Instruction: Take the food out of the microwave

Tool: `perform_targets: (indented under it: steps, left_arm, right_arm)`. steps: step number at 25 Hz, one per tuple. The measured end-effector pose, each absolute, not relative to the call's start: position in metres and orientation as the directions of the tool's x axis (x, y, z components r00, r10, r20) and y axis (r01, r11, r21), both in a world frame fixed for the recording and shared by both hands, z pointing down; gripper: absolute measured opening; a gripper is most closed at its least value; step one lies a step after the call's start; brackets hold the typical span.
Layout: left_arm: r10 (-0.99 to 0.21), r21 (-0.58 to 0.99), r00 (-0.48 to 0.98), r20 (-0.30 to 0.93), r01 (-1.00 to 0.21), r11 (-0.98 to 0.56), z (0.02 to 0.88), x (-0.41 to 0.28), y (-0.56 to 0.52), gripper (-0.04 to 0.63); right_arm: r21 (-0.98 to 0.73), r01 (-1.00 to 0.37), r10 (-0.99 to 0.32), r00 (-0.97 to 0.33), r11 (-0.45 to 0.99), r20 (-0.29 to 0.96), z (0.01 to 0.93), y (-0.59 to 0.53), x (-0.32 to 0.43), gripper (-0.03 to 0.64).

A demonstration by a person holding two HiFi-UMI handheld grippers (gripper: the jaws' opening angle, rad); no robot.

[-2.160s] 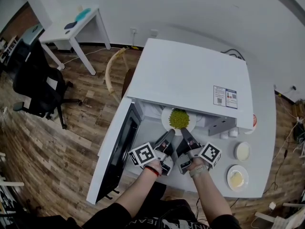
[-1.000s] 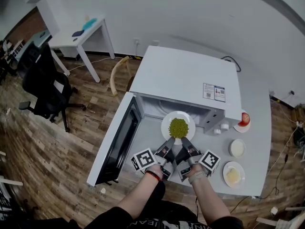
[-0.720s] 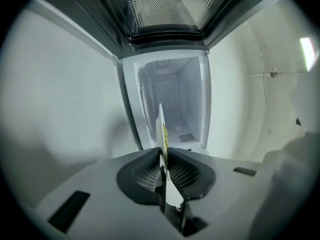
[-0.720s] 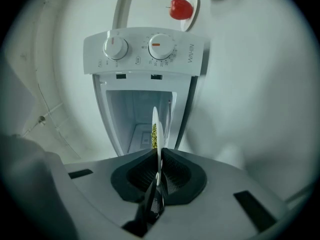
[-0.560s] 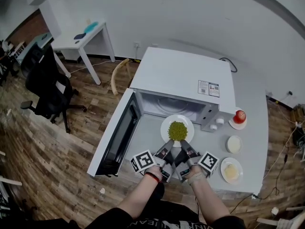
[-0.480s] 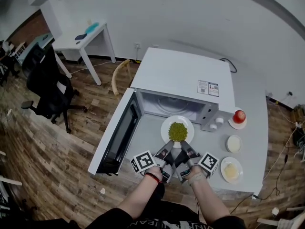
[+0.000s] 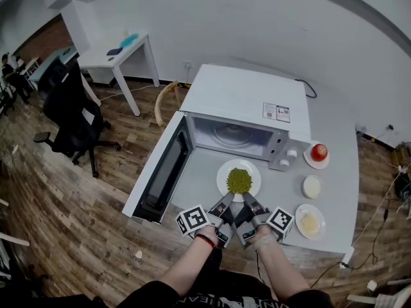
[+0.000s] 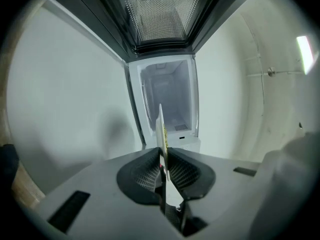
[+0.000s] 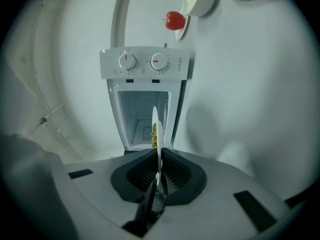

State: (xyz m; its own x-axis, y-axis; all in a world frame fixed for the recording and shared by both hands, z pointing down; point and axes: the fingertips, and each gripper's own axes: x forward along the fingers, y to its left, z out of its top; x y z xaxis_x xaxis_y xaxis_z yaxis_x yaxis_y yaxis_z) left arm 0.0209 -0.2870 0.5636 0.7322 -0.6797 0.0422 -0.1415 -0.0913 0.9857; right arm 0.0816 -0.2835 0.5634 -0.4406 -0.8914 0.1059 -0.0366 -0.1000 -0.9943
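Head view shows the round white plate of green peas (image 7: 223,175) lying level over the grey worktop (image 7: 334,172), just outside the open white microwave (image 7: 247,101). Only the gripper views show it edge-on, with the left gripper (image 8: 162,159) and right gripper (image 9: 157,164) each clamped on its near rim. A wood-plank floor (image 7: 77,191) lies beyond.

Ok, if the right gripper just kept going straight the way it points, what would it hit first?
The right gripper is shut on the plate, which would travel with it. Past that, its line runs into the open cavity of the microwave, likely the back wall, though depth is unclear.
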Motion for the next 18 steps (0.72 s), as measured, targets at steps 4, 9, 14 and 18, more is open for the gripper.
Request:
perform_targets:
  steps: [4, 9, 14, 18]
  left_arm:
    - [-0.678, 0.985, 0.733, 0.048, -0.146, -0.089, 0.562, 0.022, -0.268, 0.049]
    - [-0.678, 0.986, 0.733, 0.053, -0.148, -0.082, 0.563, 0.021, -0.244, 0.049]
    - [-0.680, 0.985, 0.731, 0.056, -0.151, -0.081, 0.560, 0.019, -0.221, 0.049]
    - [-0.683, 0.985, 0.728, 0.057, -0.153, -0.081, 0.560, 0.017, -0.203, 0.049]
  right_arm:
    - [-0.992, -0.033, -0.889, -0.441, -0.119, 0.121, 0.566, -0.264, 0.083, 0.044]
    - [-0.992, -0.042, -0.886, -0.446, -0.118, 0.124, 0.565, -0.241, 0.083, 0.044]
    - [-0.992, -0.041, -0.883, -0.453, -0.120, 0.125, 0.564, -0.218, 0.081, 0.044]
    - [-0.992, -0.041, -0.879, -0.459, -0.123, 0.128, 0.564, -0.200, 0.079, 0.044]
